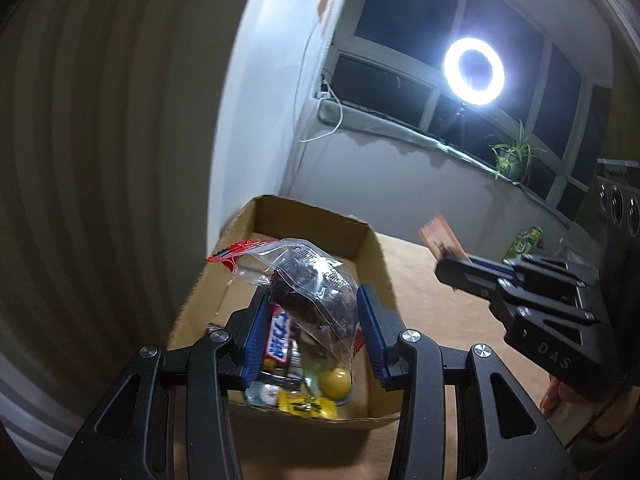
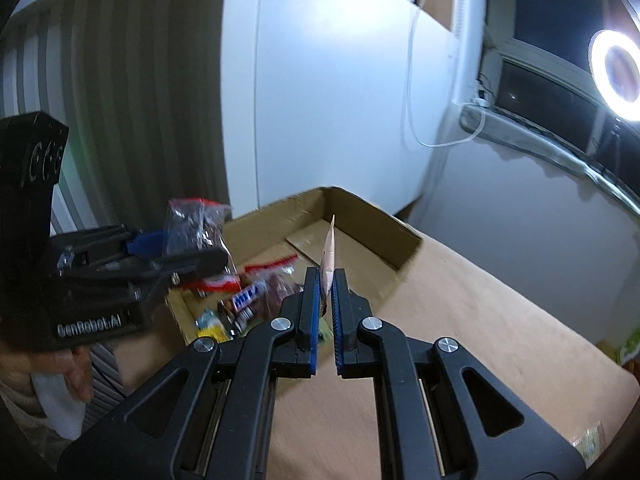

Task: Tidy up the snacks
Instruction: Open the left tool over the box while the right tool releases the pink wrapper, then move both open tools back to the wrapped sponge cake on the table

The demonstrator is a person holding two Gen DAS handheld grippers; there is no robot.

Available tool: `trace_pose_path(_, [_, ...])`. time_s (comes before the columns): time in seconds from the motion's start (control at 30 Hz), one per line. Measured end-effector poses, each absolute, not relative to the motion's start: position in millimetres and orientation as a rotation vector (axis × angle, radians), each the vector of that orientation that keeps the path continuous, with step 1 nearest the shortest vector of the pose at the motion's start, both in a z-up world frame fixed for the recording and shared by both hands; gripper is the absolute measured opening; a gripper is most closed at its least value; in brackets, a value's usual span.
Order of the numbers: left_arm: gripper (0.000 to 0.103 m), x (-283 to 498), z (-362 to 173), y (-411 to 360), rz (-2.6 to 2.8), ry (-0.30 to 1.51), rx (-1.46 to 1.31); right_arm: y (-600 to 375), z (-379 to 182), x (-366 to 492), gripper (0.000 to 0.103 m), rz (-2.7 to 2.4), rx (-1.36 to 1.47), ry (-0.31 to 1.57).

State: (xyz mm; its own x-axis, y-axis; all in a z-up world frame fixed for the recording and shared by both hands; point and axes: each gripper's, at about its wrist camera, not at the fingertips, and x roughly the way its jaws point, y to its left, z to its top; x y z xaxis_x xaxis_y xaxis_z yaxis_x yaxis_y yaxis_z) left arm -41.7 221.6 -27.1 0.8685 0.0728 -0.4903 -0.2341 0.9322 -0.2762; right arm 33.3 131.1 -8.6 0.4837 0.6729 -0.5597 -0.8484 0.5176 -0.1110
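Holding: left gripper [image 1: 312, 312] has its blue-padded jaws clamped on a clear plastic bag with a red zip strip and dark round snacks inside [image 1: 308, 280]; the bag stands up out of the jaws, directly above the open brown cardboard box [image 1: 360, 240].
Right gripper [image 2: 326, 292]: jaws drawn together, pinching a thin pale orange-pink sachet [image 2: 330, 256] edge-on; the sachet sticks up past the fingertips, over the near right part of the box.
Right gripper, seen from left wrist view: black body to the right of the box, above the table, the orange sachet poking from its tip.
Landmark: cardboard box, flaps up, sitting on a tan wooden table [image 2: 460, 320], close to the white wall.
Box contents: a blue-and-white lettered candy bar [image 1: 279, 336], a yellow ball-shaped item [image 1: 335, 383], a yellow printed packet [image 1: 308, 405], another clear bag with a red strip [image 2: 276, 264]; all bunched at the near end of the box, the far end bare cardboard.
Right of box, far table edge: a green printed can [image 1: 524, 242], well apart from the box.
Behind box: dark window with a lit white ring light [image 1: 474, 70] and a small potted green plant [image 1: 514, 156] on the sill.
Person: a hand [image 2: 78, 372] under the left gripper body, partly visible.
Image quality: motion blur on box edges and bags.
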Motion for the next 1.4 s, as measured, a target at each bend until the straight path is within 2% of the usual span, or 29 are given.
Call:
trace_pose_path(0.3, [0.043, -28.7, -52.7, 232.2, 0.144, 0.574, -0.356, 177.4, -22.8, 58.5, 0.007, 0.999, -0.441, 0.518])
trace_pose_path(0.33, [0.044, -26.0, -54.0, 232.5, 0.145, 0.582, -0.352, 180.3, -26.0, 60.8, 0.014, 0.994, -0.448, 0.521])
trace_pose_path(0.37, [0.05, -25.2, -55.8, 233.7, 0.157, 0.589, -0.346, 180.2, -28.2, 63.1, 0.03, 0.99, -0.442, 0.522])
trace_pose_path(0.4, [0.055, -25.2, -56.5, 234.3, 0.167, 0.59, -0.346, 179.0, -28.7, 64.6, 0.04, 0.987, -0.431, 0.523])
trace_pose_path(0.43, [0.066, -26.8, -56.8, 236.7, 0.185, 0.586, -0.351, 175.5, -29.2, 66.7, 0.05, 0.983, -0.412, 0.521])
trace_pose_path(0.47, [0.069, -29.3, -56.4, 238.4, 0.197, 0.575, -0.357, 173.5, -29.3, 68.0, 0.05, 0.978, -0.407, 0.522])
trace_pose_path(0.73, [0.069, -47.2, -50.4, 249.2, 0.218, 0.537, -0.397, 154.7, -23.4, 61.8, 0.051, 0.957, -0.379, 0.508])
trace_pose_path(0.87, [0.069, -47.7, -46.4, 249.0, 0.233, 0.532, -0.4, 148.3, -21.1, 46.0, 0.061, 0.961, -0.376, 0.474])
trace_pose_path(1.4, [0.071, -39.3, -23.7, 198.9, 0.17, 0.532, -0.324, 74.8, -25.5, 33.3, 0.061, 0.88, -0.292, 0.484])
